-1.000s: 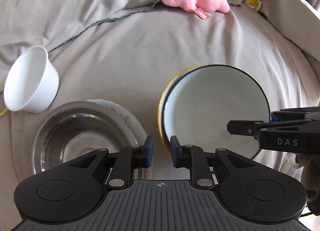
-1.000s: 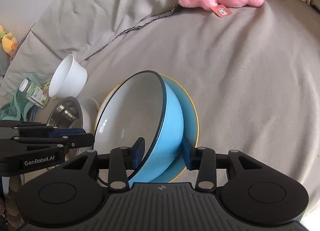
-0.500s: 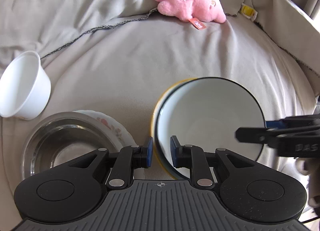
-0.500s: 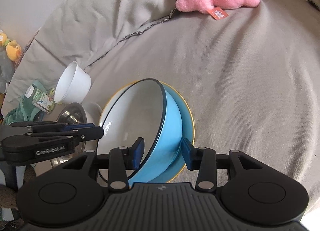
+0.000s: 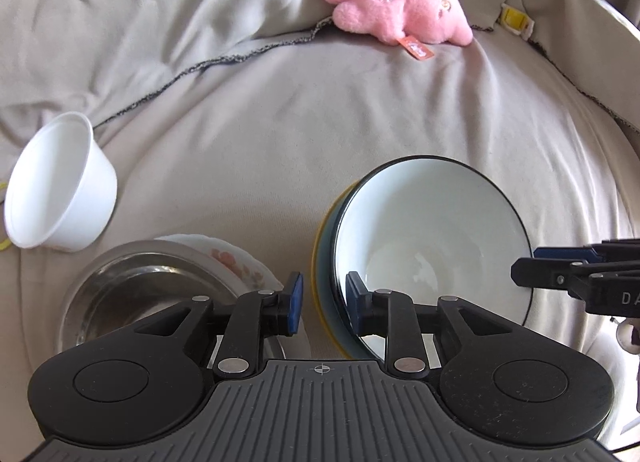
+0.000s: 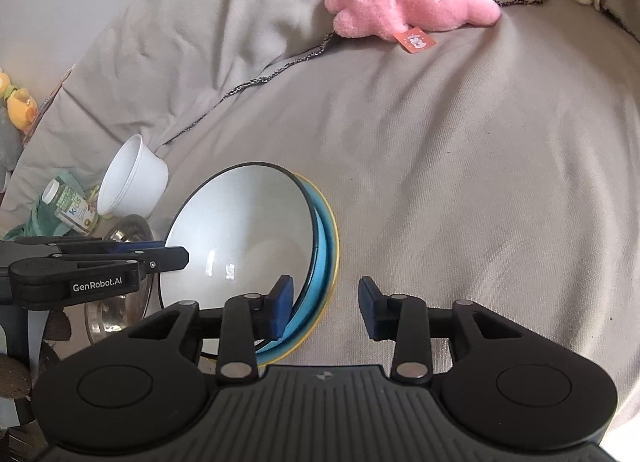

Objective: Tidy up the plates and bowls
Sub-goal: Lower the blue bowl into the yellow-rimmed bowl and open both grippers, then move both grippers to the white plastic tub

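Blue bowl (image 5: 432, 246) rim between opening left gripper (image 5: 322, 304) pads

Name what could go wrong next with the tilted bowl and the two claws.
1. The bowl leans tilted in the plate on a soft cover. The left claw, astride both rims, has just been opening, and the right claw is open too, so the bowl may drop hard or slide.
2. The steel bowl lies close beside the left claw and could get knocked.
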`<state>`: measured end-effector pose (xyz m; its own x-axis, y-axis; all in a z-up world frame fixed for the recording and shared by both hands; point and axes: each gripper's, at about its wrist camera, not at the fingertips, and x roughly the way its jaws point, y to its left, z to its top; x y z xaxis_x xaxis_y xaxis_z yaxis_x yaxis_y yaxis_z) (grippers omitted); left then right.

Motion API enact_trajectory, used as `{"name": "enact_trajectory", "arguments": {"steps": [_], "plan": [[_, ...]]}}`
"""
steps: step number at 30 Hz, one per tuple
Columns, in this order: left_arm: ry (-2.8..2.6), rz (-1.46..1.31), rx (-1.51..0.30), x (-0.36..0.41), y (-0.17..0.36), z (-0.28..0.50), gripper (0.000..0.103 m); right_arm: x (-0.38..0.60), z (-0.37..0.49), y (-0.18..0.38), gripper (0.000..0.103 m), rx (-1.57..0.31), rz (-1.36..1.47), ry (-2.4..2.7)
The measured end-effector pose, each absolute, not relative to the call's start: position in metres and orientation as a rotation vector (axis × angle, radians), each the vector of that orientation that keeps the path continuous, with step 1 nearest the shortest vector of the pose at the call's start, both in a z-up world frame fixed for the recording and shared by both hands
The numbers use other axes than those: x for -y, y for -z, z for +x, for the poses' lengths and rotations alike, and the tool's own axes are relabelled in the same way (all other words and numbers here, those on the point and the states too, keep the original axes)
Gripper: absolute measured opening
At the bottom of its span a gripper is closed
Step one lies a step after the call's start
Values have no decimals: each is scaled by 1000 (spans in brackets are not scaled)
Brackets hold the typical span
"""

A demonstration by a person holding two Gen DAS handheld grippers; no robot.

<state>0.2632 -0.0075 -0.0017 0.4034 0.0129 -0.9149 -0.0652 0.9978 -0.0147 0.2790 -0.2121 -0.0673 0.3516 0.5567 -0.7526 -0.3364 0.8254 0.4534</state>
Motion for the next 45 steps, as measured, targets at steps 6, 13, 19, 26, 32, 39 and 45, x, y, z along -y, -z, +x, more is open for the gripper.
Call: {"name": "enact_trajectory", "arguments": {"steps": [6, 13, 19, 26, 32, 39, 45], "plan": [[-47, -142, -1219, 1, 19, 275, 26, 209, 289, 91, 39, -1162, 346, -607], [-25, -142, -1205, -1, 23, 275, 29, 191, 293, 100, 39, -1169, 375, -623], [-47, -187, -1198, -9, 29, 283, 30, 180, 306, 85, 39, -1102, 323, -612], [-39, -178, -1172, -6, 30, 295, 30, 183, 323, 86, 39, -1098, 332, -593], [-9, -190, -1178, -5, 29, 295, 26, 185, 320, 101, 39, -1128, 339, -586], [8, -281, -1156, -22, 24, 284, 28, 190, 320, 85, 39, -1071, 310, -541], [36, -375, -1083, -45, 10, 274, 29, 191, 315, 67, 40, -1004, 256, -479]]}}
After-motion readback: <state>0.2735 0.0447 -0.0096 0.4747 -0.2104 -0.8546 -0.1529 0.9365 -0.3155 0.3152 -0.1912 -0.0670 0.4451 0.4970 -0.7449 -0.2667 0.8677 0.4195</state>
